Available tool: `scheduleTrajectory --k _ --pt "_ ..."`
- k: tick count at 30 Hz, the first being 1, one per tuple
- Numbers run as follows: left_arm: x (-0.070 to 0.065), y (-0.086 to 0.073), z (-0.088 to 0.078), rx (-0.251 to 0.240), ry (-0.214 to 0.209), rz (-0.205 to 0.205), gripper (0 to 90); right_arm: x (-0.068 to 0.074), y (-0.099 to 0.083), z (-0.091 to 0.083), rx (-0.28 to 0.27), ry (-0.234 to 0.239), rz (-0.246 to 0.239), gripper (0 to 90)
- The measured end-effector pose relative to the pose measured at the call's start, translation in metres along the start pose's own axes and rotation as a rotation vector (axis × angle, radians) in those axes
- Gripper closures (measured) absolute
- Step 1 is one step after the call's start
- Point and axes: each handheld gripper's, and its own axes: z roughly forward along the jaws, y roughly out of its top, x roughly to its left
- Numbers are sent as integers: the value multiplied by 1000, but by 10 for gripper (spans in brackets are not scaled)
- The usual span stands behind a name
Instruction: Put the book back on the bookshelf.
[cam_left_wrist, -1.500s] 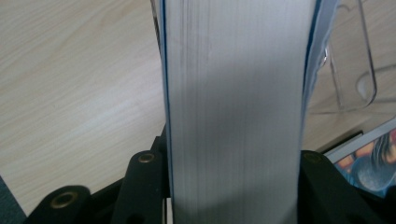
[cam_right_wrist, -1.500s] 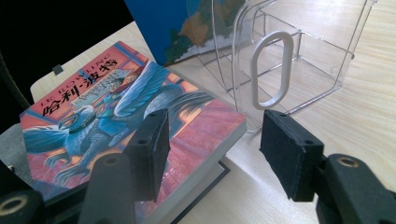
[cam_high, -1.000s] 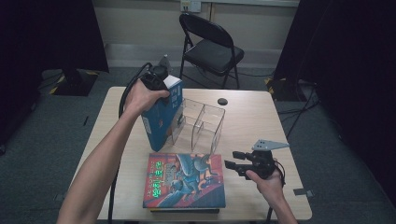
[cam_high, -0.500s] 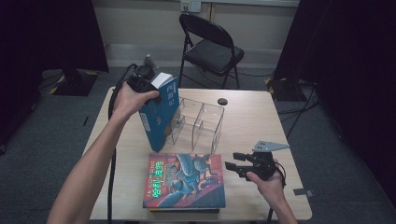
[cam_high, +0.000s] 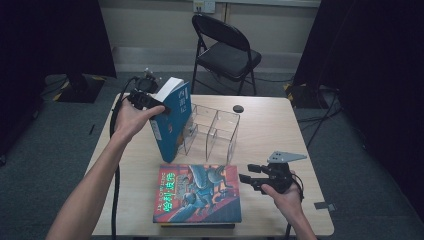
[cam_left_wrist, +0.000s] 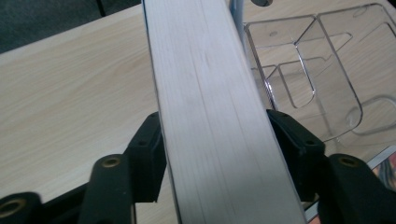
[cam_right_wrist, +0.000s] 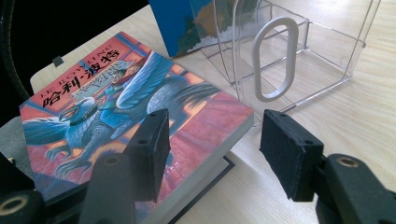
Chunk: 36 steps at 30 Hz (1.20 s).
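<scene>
Blue book (cam_high: 172, 120): stands tilted on the table (cam_high: 280, 125), leaning on the left side of the clear organiser (cam_high: 212, 131). Left gripper (cam_high: 159, 107): jaws have just been opening, straddling the book's top edge; whether the pads press cannot be told. Right gripper (cam_high: 245, 178): jaws parted, empty, right of the flat illustrated book (cam_high: 197, 193).

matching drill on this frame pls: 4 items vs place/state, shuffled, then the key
Things:
1. blue book
2. illustrated book
3. clear organizer
4. black round object

Places/states:
A. lying flat at the table's near edge, on top of another book
B. standing tilted between the left gripper's jaws, leaning on the organizer
C. alone on the table's far side, near the chair
D. mid-table, compartments empty

Pairs: 1-B, 2-A, 3-D, 4-C
</scene>
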Motion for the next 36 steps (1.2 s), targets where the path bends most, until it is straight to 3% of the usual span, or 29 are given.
scheduleTrajectory --k 2,6,8,10,11,13,14,23,26,28,31,33,36 --pt "-7 -15 -4 -56 8 26 390 -1 0 -2 2 -19 4 426" --pt "-7 -24 -3 -98 6 45 387 -3 1 -8 -20 -26 14 426" --pt "-4 -33 -3 -143 -14 31 397 -3 0 -8 -19 -26 14 426" --pt "-3 -36 -2 -157 -25 26 395 -3 0 -8 -17 -26 15 426" --pt "-2 -42 -1 -195 -42 5 395 -2 0 -7 -16 -26 13 426" --pt "0 -47 -1 -210 -62 11 368 -2 -1 -6 -7 -28 8 426" --pt "0 -54 -1 -257 -66 12 382 -3 -1 -3 3 -29 15 426" --pt "3 -83 6 -314 -119 -1 404 -3 -2 -4 2 -26 16 426" --pt "-2 -90 5 -333 -91 15 413 -2 -1 -3 2 -26 13 426" --pt "-2 -92 5 -339 -98 4 448 -2 -1 -3 1 -26 12 426" --pt "2 -96 3 -360 -150 -37 474 -3 -1 -2 3 -25 15 425" --pt "-2 -99 5 -351 -127 -9 476 -2 -2 -1 7 -24 13 425" --pt "-4 -101 5 -359 -121 -16 480 -2 -1 -1 6 -24 13 425"
